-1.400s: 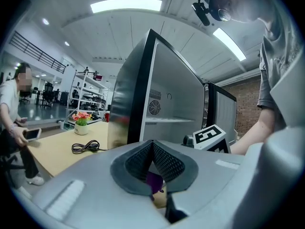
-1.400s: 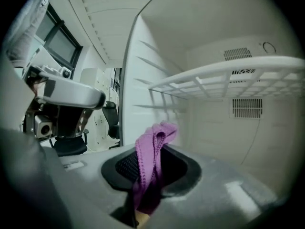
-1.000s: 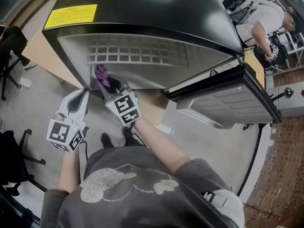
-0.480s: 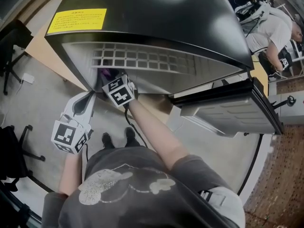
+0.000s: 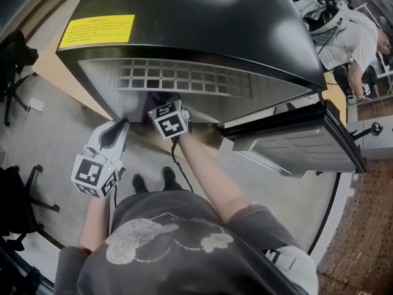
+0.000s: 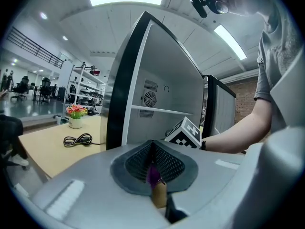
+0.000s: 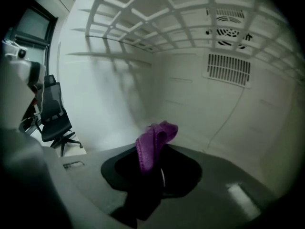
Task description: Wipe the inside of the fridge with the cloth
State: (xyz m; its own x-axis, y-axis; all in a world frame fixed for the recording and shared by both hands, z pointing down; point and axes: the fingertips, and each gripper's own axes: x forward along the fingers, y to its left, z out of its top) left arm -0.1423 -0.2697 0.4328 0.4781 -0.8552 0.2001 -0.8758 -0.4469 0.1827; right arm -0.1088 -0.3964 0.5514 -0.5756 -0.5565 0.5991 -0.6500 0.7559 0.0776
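Your right gripper (image 7: 150, 170) is reached into the fridge (image 5: 202, 23), below the wire shelf (image 5: 184, 78), and its jaws are pinched hard on the purple cloth (image 7: 152, 144). A folded tuft of cloth stands proud of the tips. That grip makes sense, because the loose bunch out front is what should meet the liner, not the hard jaw ends. The right gripper view looks toward the lower corner where the pale side wall (image 7: 95, 94) meets the back wall (image 7: 200, 118), with the vent grille (image 7: 228, 68) higher up. The cloth points at that corner, but you cannot tell from here whether it is touching the wall or is just short of it. Your left gripper (image 5: 118, 131) hangs outside, near the fridge's front edge, and does no work. Its jaws are pressed together with nothing of the task between them. Only a small purple fleck shows at the seam, too small to name. Parking it there leaves the opening free for your right arm. The door (image 5: 295, 143) stands swung wide to your right, which is why you can lean in from above. The wiping looks barely started, so press the tuft flat to the liner first, then sweep.
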